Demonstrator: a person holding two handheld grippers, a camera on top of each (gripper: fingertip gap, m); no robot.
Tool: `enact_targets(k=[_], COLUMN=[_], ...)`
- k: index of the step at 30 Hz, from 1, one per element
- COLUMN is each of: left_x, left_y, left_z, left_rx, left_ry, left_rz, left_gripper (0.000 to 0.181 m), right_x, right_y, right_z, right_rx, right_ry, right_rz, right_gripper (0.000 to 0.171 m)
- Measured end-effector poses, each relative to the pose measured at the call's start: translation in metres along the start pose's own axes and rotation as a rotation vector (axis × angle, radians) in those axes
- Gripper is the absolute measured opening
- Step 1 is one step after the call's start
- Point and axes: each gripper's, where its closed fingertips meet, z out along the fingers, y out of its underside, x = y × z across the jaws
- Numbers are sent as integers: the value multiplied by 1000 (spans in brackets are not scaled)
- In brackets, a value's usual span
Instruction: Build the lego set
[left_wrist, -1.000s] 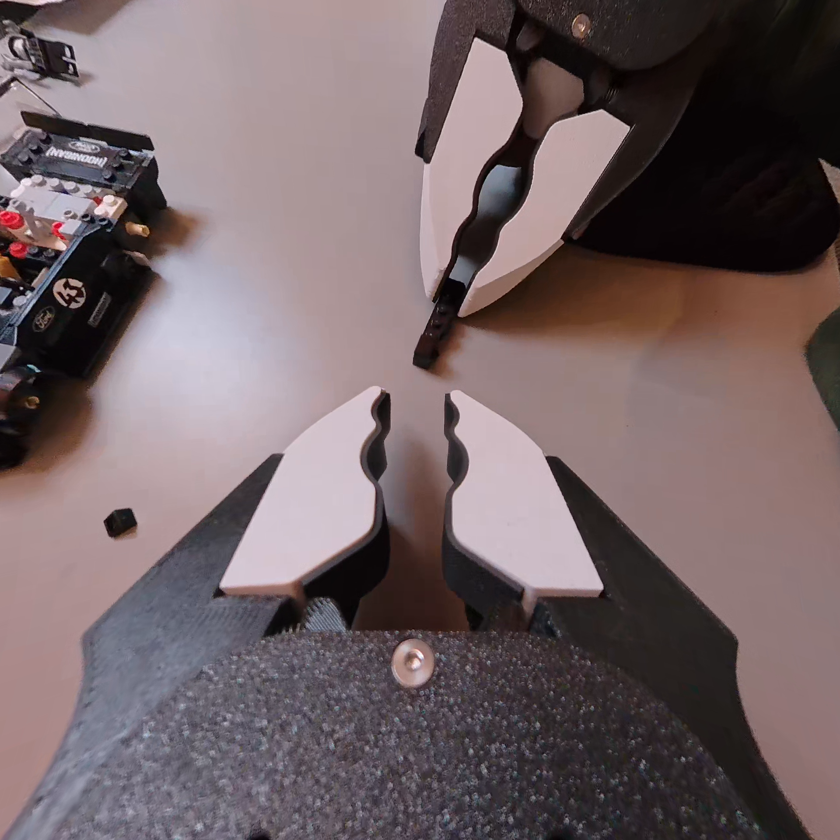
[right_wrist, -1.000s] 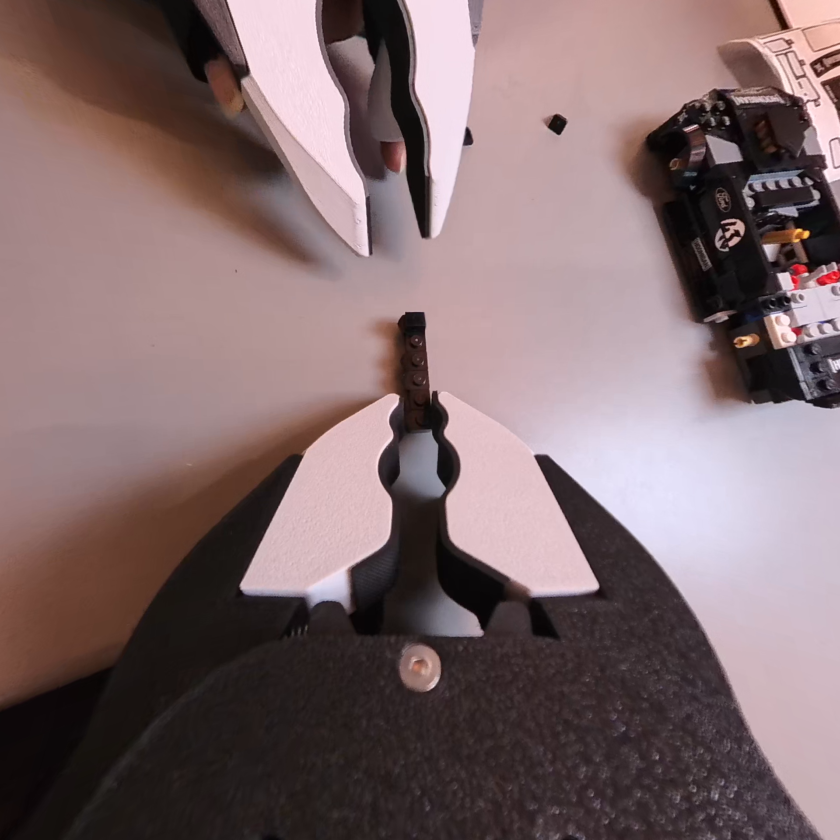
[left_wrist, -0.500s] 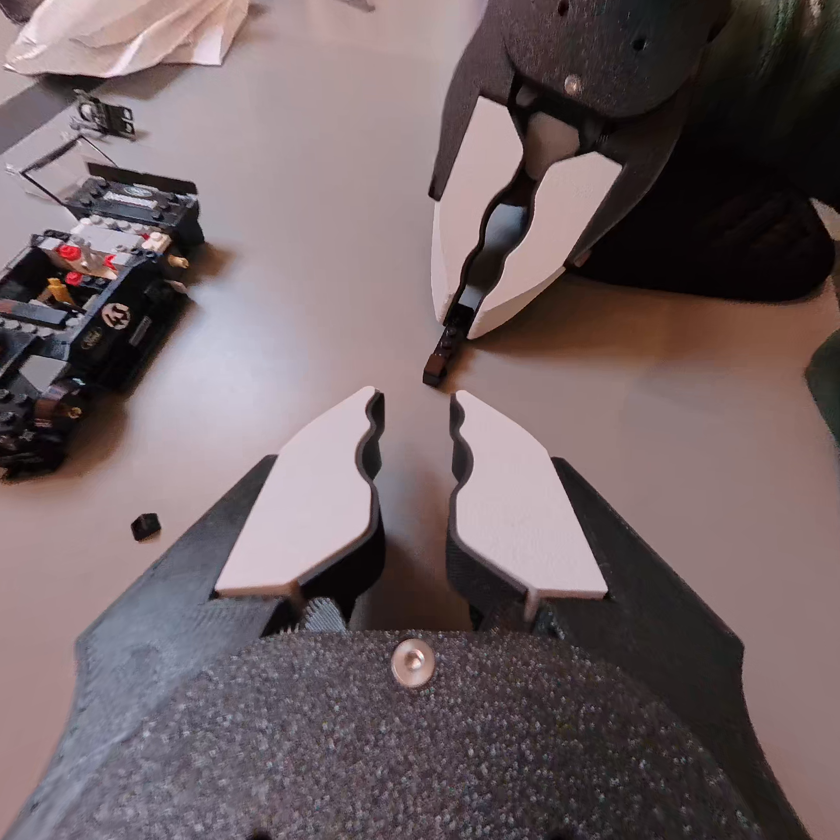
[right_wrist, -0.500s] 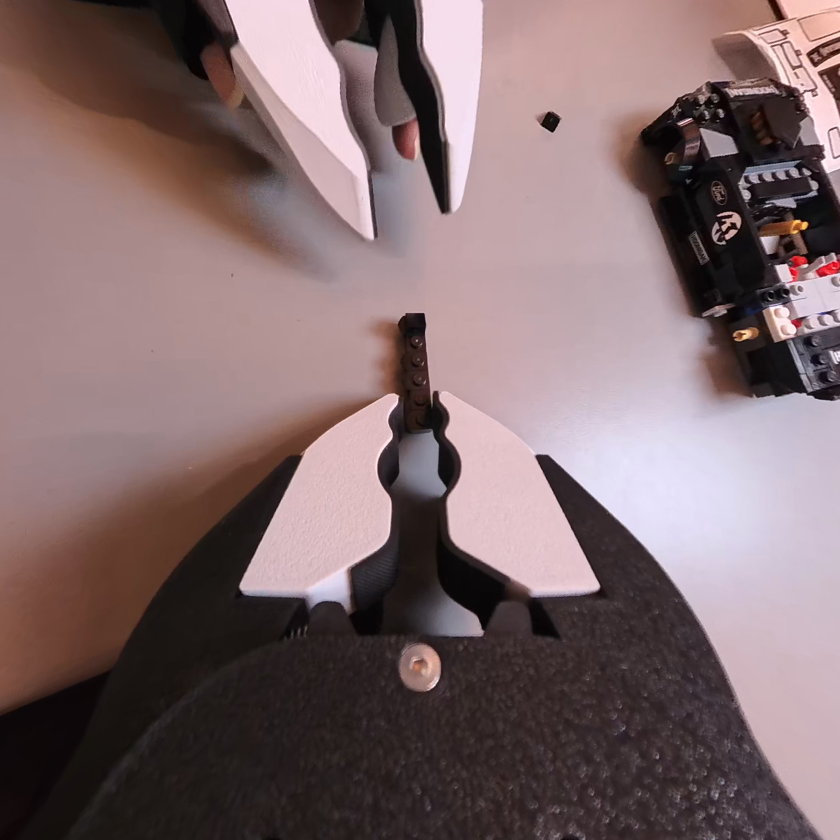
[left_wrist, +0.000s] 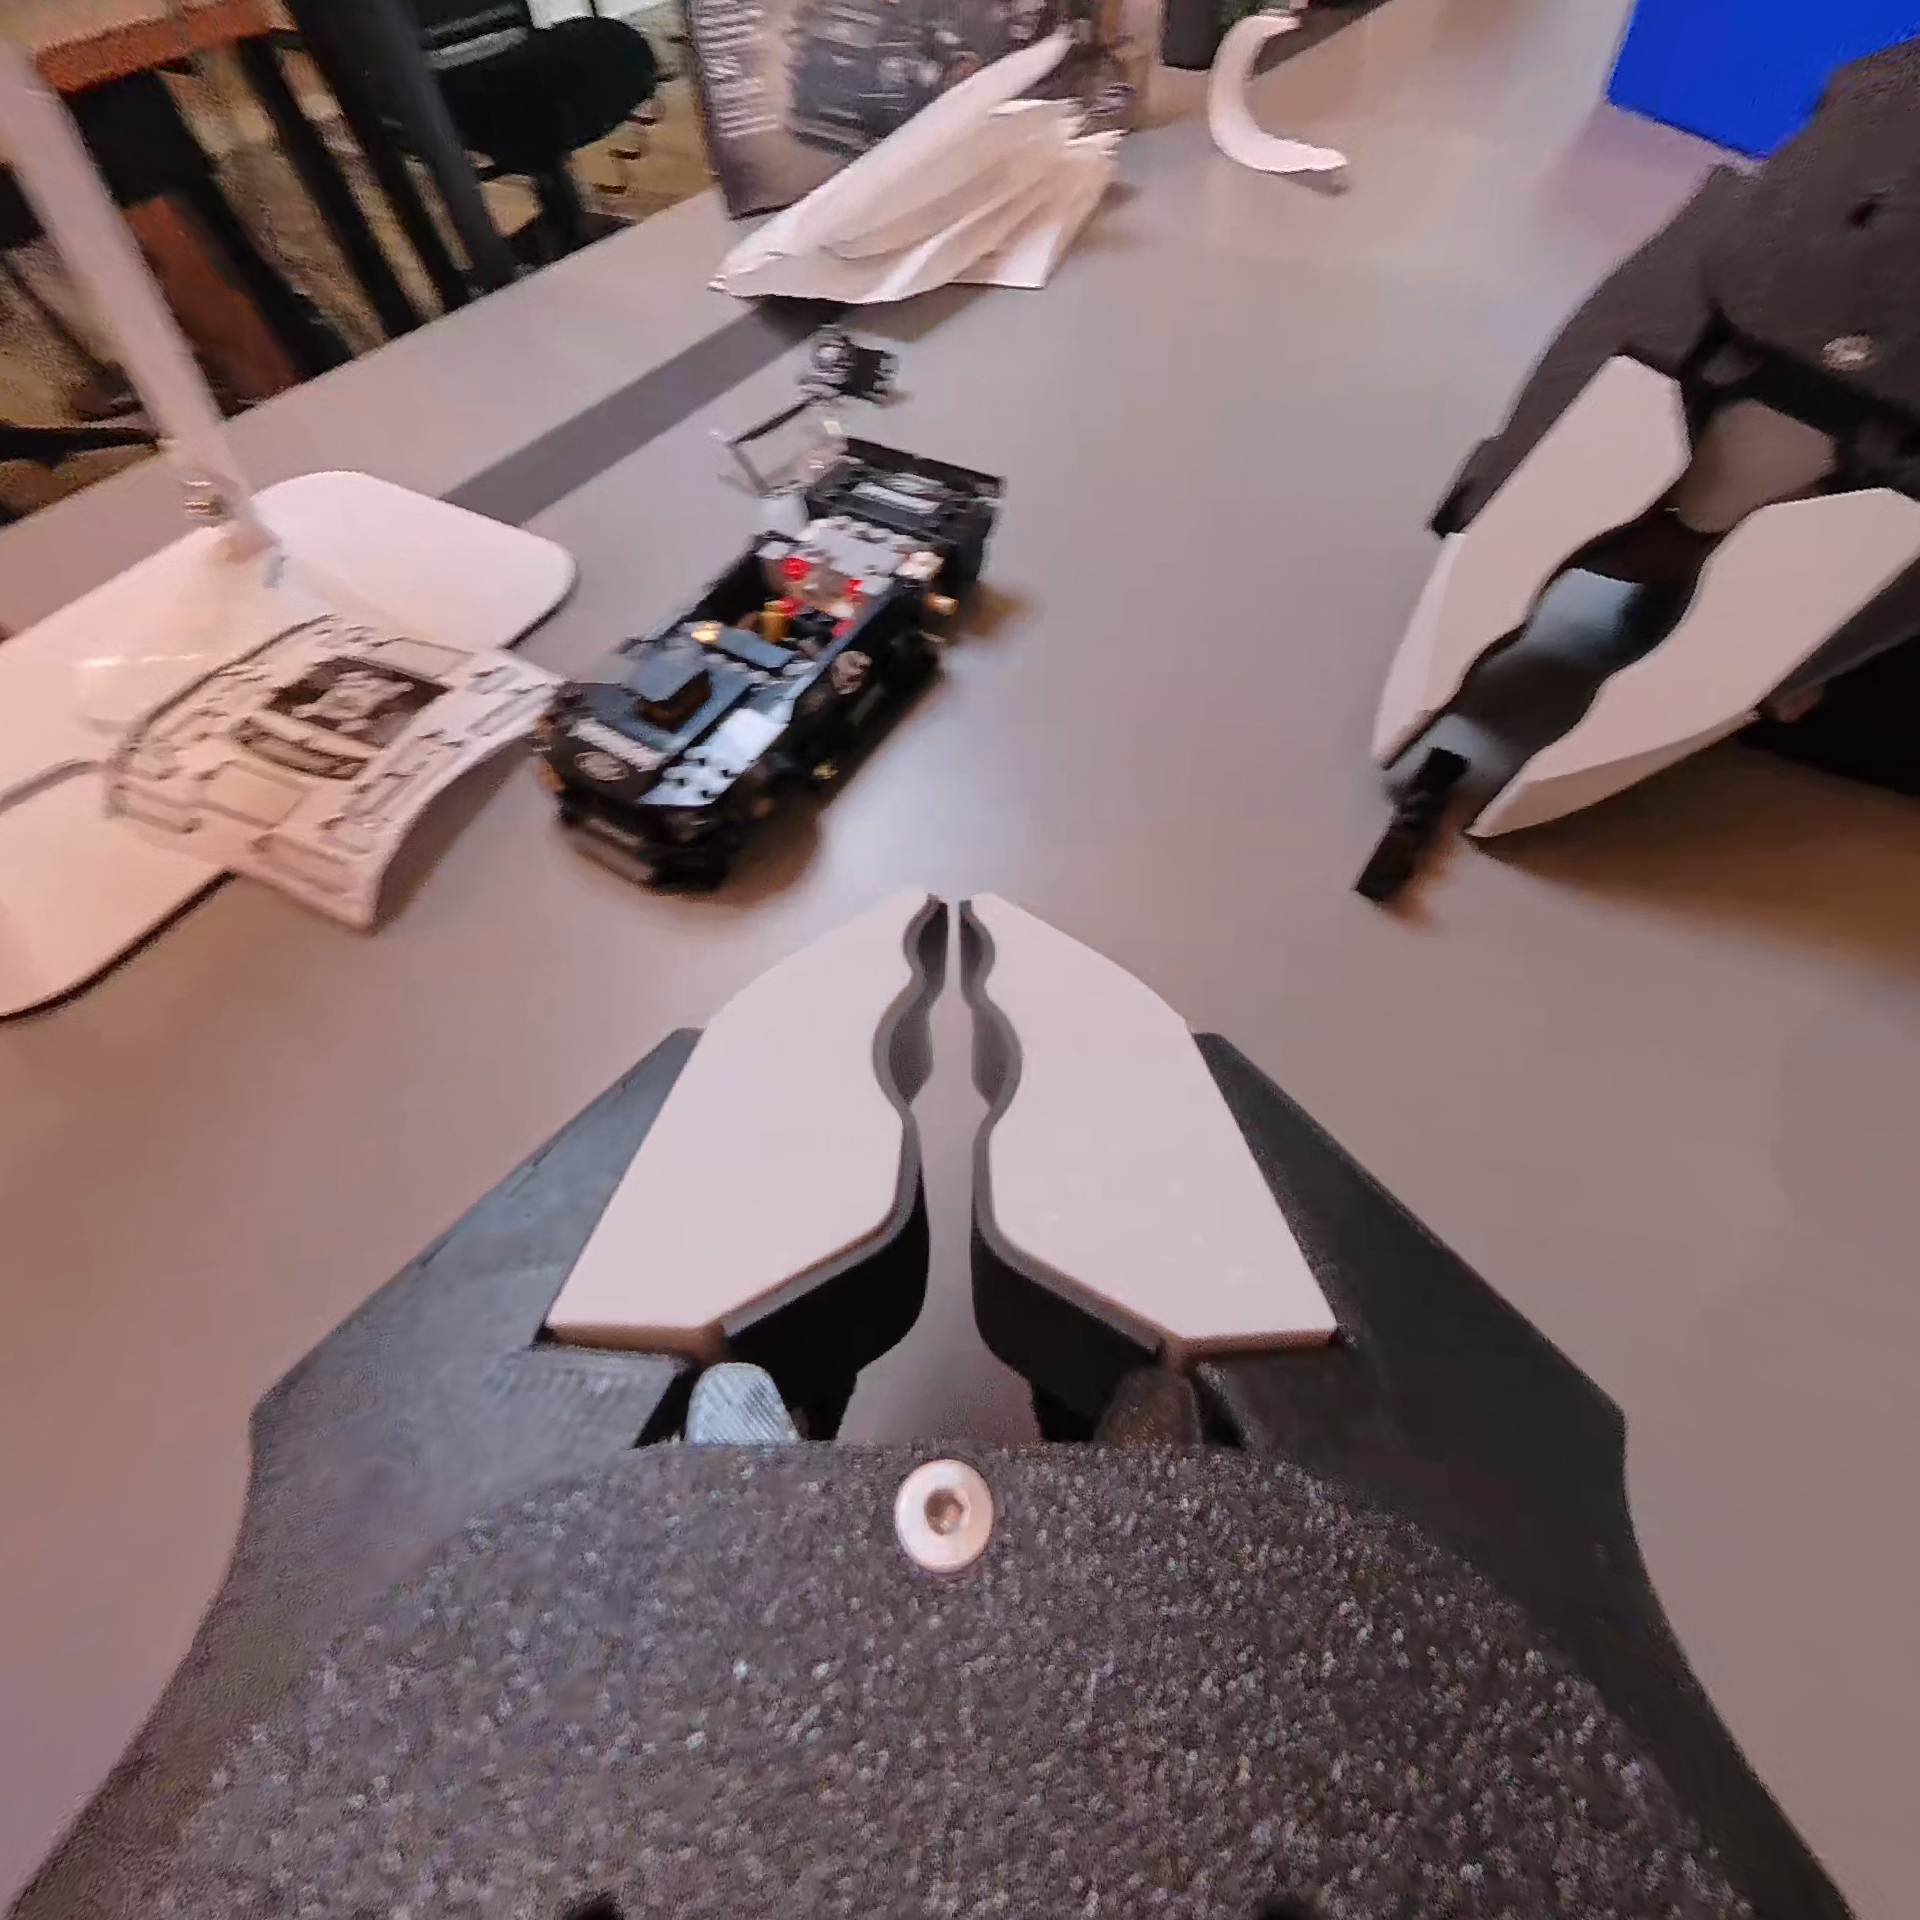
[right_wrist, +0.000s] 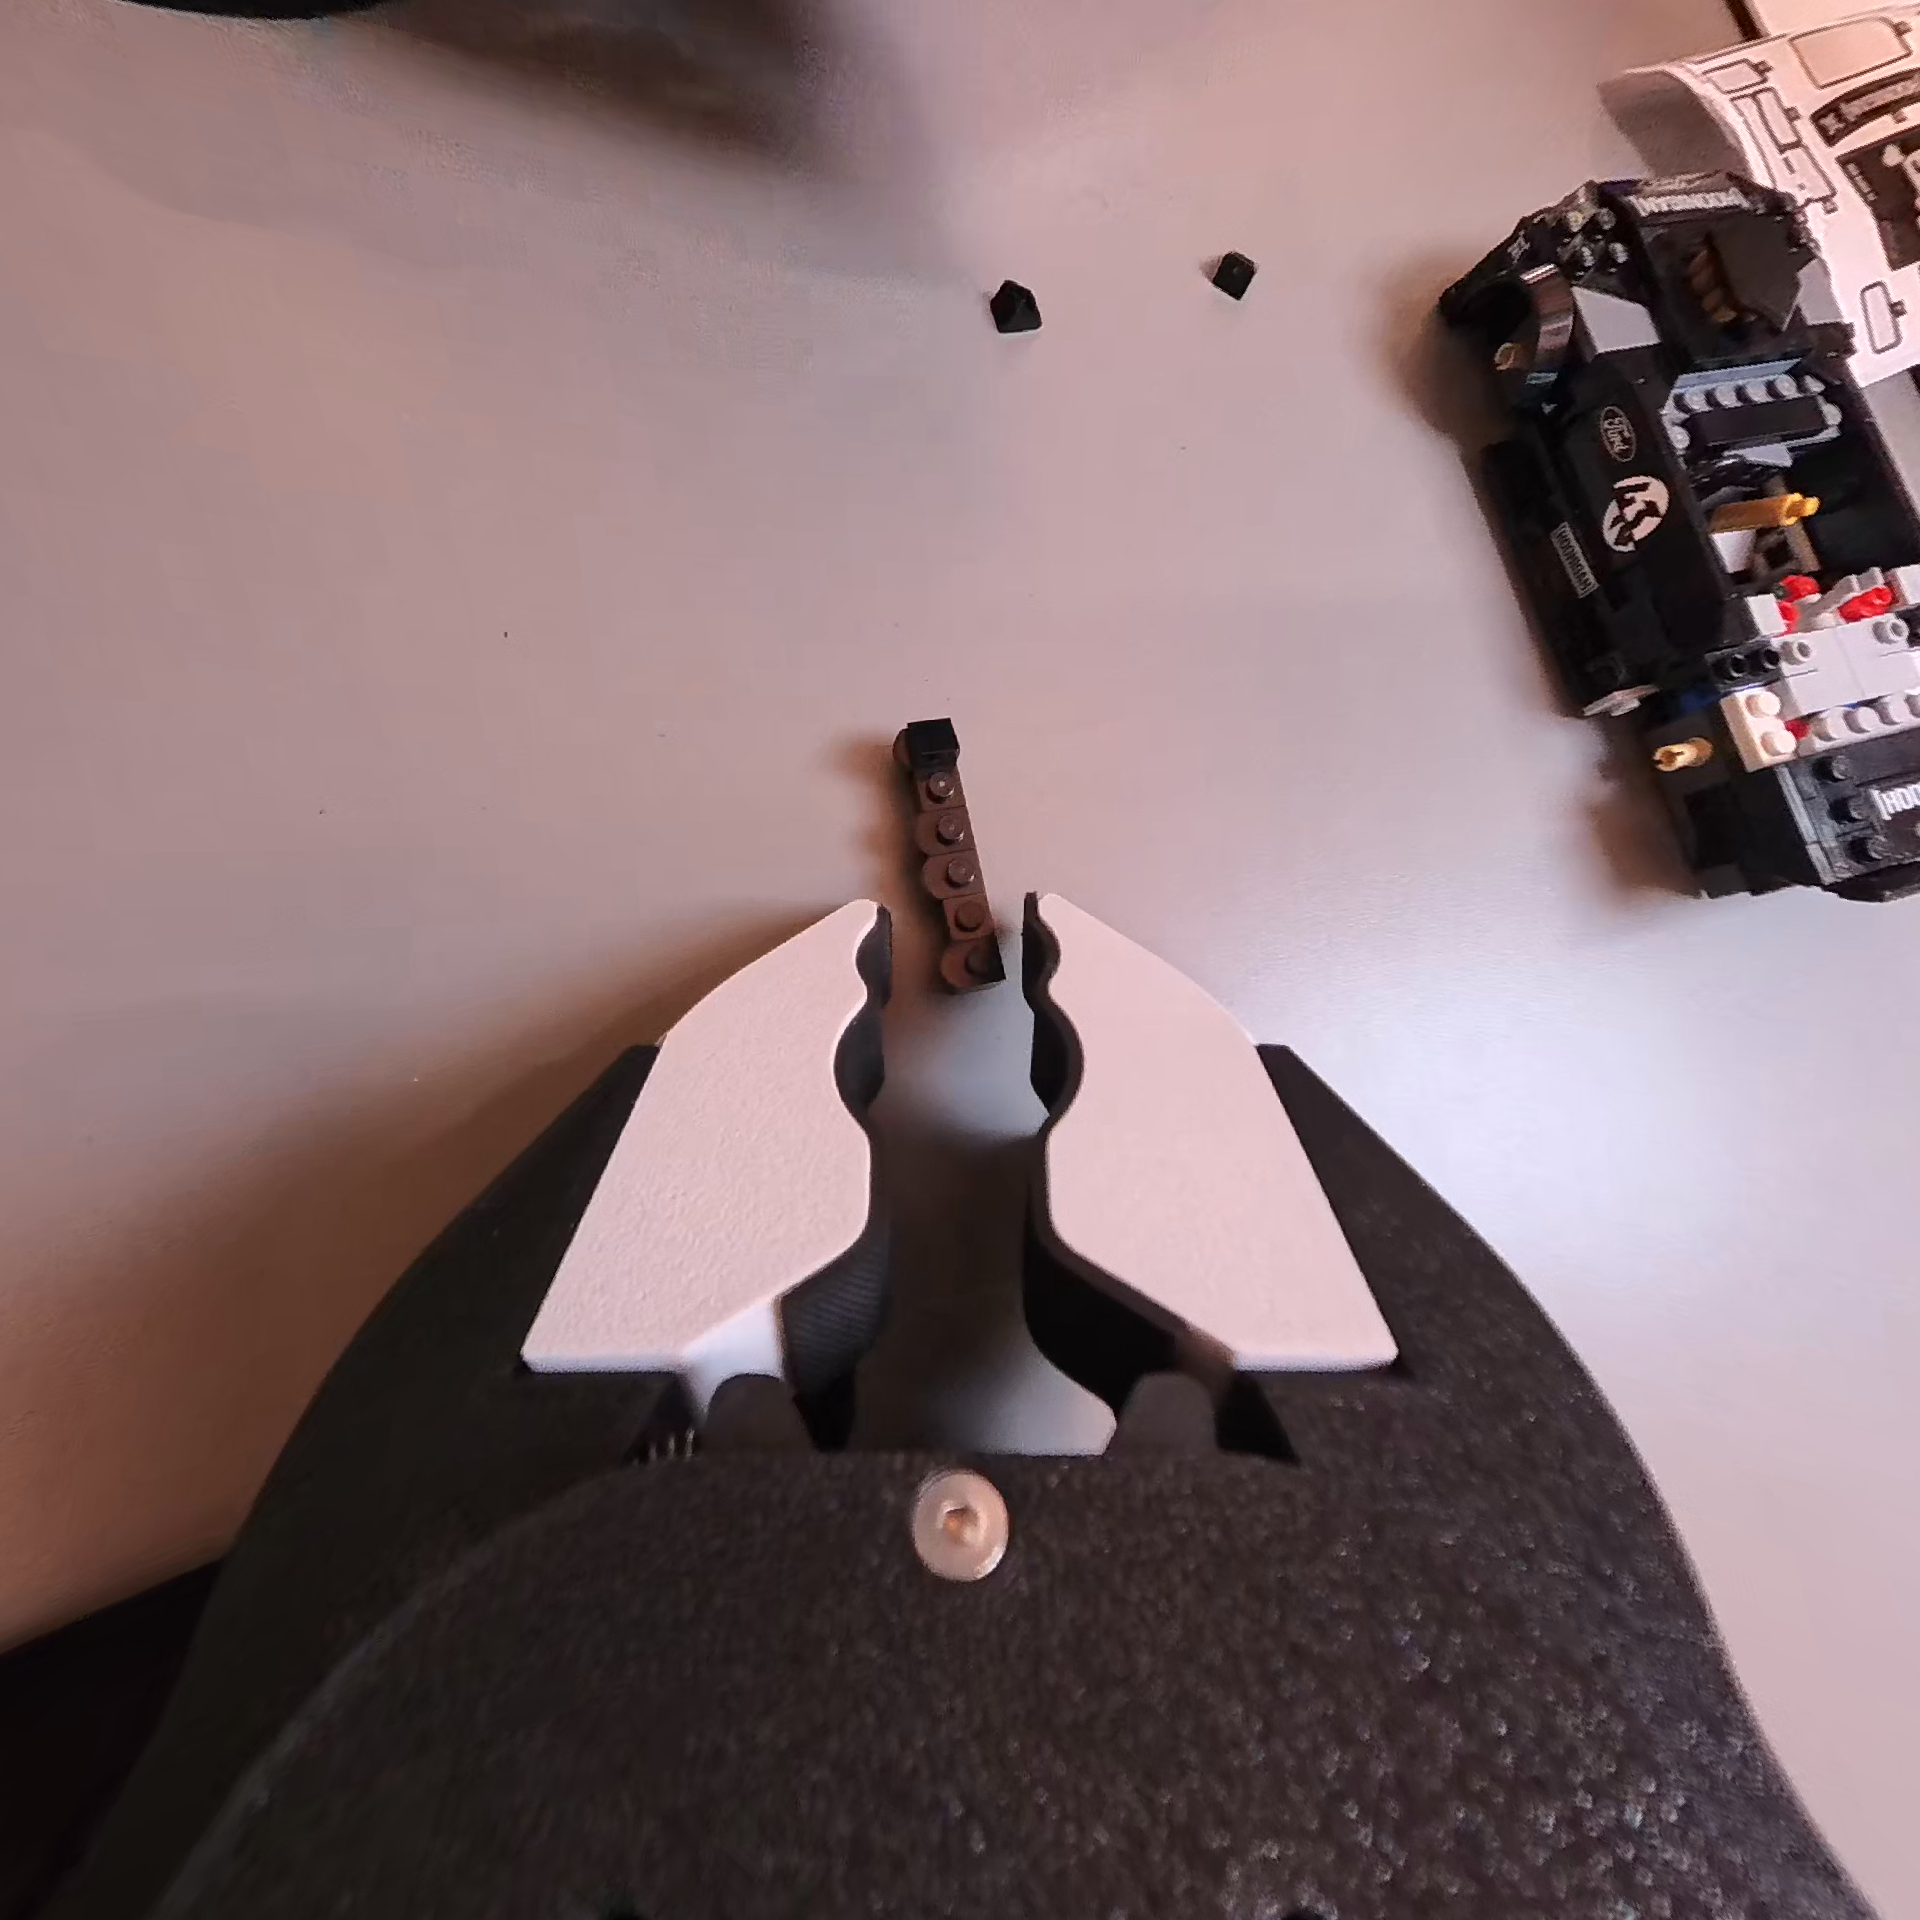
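Right tool (right_wrist: 956, 914) released around black studded strip (right_wrist: 951, 868) on bench (right_wrist: 520, 623); left tool (left_wrist: 951, 909) clenched empty; next, likely carrying strip to car (right_wrist: 1704, 582)

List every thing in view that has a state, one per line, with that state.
Left gripper: shut, empty, above the table.
Right gripper: open, jaws either side of the plate's near end.
Black plate: lying on the table, studs up, not gripped.
Lego car: partly built, top open, on the table.
Two small black pieces: loose on the table.
Instruction booklet: open beside the car.
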Motion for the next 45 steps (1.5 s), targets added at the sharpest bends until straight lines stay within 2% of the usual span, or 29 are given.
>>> enact_targets(k=[2, 3, 7, 9, 12, 15, 19, 22, 27, 36, 45], left_x=[-20, -30, -70, -83, -102, -110, -108, -111, -121, -129, -127], left_y=[-2, -5, -23, -24, -10, 18, 66, 80, 102, 112, 116], left_z=[-11, -19, -70, -90, -106, -104, -101, -84, -87, -90, -84], left_rx=[-6, -4, -37, -141, -405, -667, -1030, -1083, -1207, -1316, -1357], left_ry=[-100, -153, -345, -388, -431, -307, -54, 65, 147, 127, 148], left_rz=[5, 4, 6, 26, 99, 139, 166, 211, 205, 231, 244], left_gripper=[1, 1, 0, 0, 1, 6, 31, 21, 27, 19, 15], right_x=[0, 0, -1, -1, 0, -1, -1, 0, 2, 2, 1], right_y=[0, 0, -2, -3, -5, -8, -9, -9, -10, -9, -8], right_z=[0, -1, -2, -3, -5, -9, -12, -12, -14, -13, -13], right_rx=[0, 5, 20, 33, 54, 89, 111, 111, 125, 122, 119], right_ry=[-4, -7, -18, -17, -9, -9, 1, 5, -4, -23, -21], right_rz=[5, 3, 2, 1, 6, 4, -1, -3, 28, 52, 50], right_gripper=[21, 11, 9, 11, 28, 31, 31, 31, 30, 29, 29])
